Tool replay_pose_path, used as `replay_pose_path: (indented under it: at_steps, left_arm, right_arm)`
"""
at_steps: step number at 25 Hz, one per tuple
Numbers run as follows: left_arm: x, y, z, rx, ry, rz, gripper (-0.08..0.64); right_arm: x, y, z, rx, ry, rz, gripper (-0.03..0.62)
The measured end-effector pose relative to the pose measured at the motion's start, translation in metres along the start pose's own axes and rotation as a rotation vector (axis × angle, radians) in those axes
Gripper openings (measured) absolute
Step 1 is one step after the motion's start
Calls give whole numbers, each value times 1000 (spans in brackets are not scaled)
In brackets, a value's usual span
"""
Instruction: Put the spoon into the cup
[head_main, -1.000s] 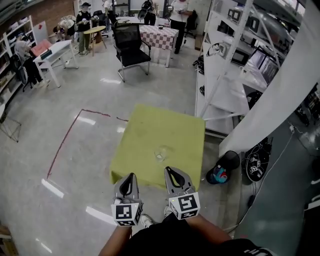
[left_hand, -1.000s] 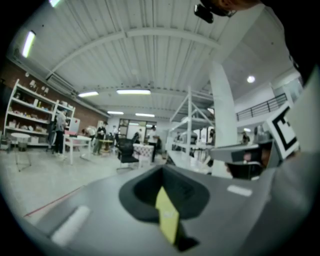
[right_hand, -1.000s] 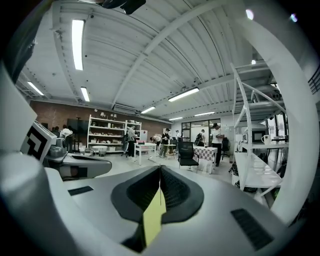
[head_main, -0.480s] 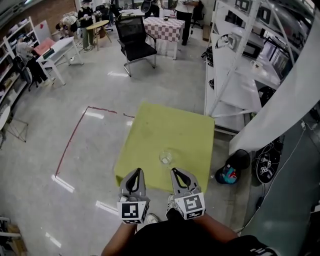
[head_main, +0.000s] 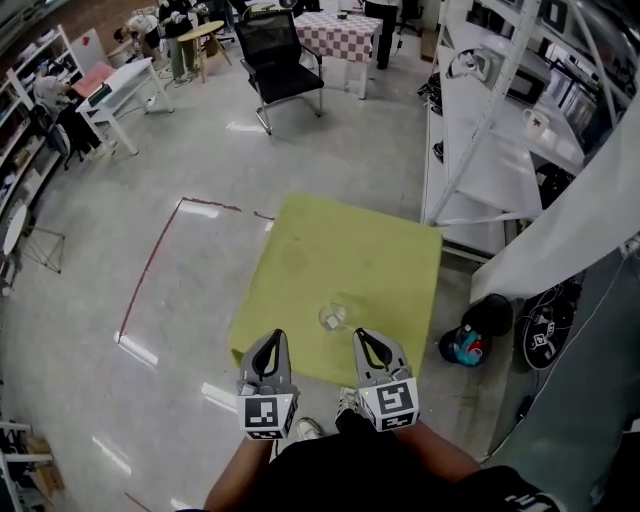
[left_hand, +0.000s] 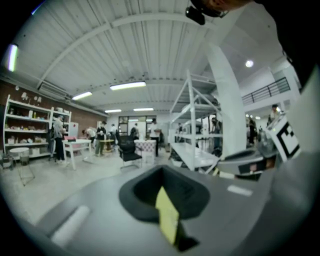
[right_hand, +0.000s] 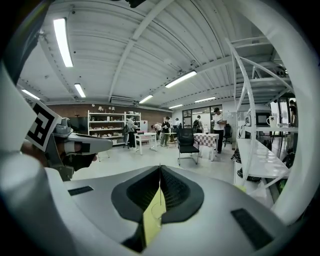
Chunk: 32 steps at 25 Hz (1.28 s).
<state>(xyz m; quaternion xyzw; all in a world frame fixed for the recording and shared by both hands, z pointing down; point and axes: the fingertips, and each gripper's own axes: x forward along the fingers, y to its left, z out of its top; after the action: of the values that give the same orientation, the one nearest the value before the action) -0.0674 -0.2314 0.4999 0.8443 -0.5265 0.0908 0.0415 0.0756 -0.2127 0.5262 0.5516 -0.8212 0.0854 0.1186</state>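
In the head view, a square table under a yellow-green cloth (head_main: 340, 250) stood on the glossy grey floor, and a small clear glass cup (head_main: 332, 317) sat upright on the cloth near its near edge, about midway along that edge. The left gripper (head_main: 273, 338), grey with a black-lined recess and a marker cube at the back, hung over the table's near edge just left of the cup. The right gripper (head_main: 364, 338) hung level with it just right of the cup. Neither touched the glass. Both pairs of jaws came to a closed point. A red tape line (head_main: 150, 270) ran across the floor to the left. A black office chair (head_main: 285, 60) stood beyond the table, and white shelving (head_main: 490, 150) lined the right side.

In the left gripper view, the left gripper (left_hand: 161, 170) had its jaws pressed together with nothing between them. A sliver of the yellow-green cloth (left_hand: 167, 220) showed through the recess below the tips. The chair (left_hand: 127, 150) and several people stood far back in the room.

In the right gripper view, the right gripper (right_hand: 160, 168) was likewise shut and empty, its ribbed pads meeting on a thin line. The cloth (right_hand: 150, 227) showed through the gap beneath, with a faint outline of the glass on it. The left gripper (right_hand: 75, 147) sat off to the left side.
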Motion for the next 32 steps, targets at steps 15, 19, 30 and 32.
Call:
replay_pose_path:
  at_steps: [15,19,30,32]
  left_arm:
    - [50,-21,-16,37,81,-9,8]
    - [61,-19,-27,35,98,-31,7]
    - [88,2,-55,38,138,-94,8]
    - [90,4,-61,33,150,-102,8]
  right_arm:
    - [33,-31,-16,51,18,67,11]
    - [45,-25,-24,46,39,70,11]
    - [82,-24,-51,42,125,22,11]
    - [88,-24,-61,42,154,19,11]
